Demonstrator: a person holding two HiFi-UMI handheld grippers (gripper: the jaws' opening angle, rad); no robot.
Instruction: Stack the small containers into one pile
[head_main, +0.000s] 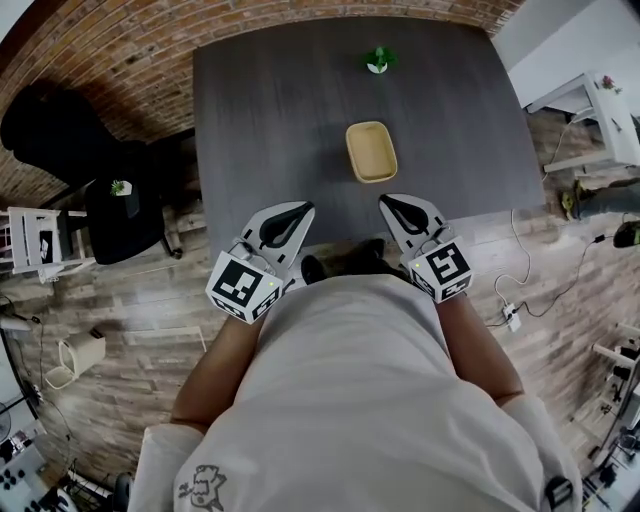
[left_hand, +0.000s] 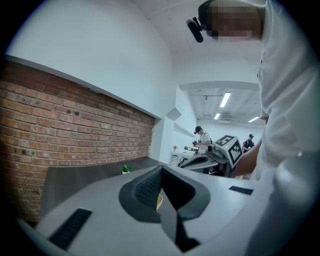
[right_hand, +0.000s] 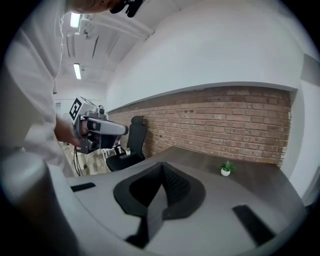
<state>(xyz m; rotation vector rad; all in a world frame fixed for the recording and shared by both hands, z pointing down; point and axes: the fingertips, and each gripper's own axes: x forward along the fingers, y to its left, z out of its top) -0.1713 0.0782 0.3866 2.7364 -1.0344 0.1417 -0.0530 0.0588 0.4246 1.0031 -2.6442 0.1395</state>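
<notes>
1. Container (head_main: 371, 151): tan-yellow, shallow, rectangular with rounded corners and a raised rim, open side up. Long side runs away from the person.
2. Only one outline is visible from the head view. Can't tell whether more containers are nested inside it.
3. Location: on the dark grey table (head_main: 270, 120), roughly mid-table and slightly right of centre. It is well short of the small potted plant (head_main: 378, 60) at the far edge.
4. Left gripper (head_main: 303, 208): jaws together, nothing clamped. It sits over the table's near edge, left of the container and apart from it. In the left gripper view a sliver of yellow shows just past the closed tips.
5. Right gripper (head_main: 388, 200): jaws together, empty. It is also at the near edge, just short of the container's near end and not touching it.
6. The two grippers sit side by side with tips angled slightly inward. The container lies beyond them, closer to the right one.
</notes>
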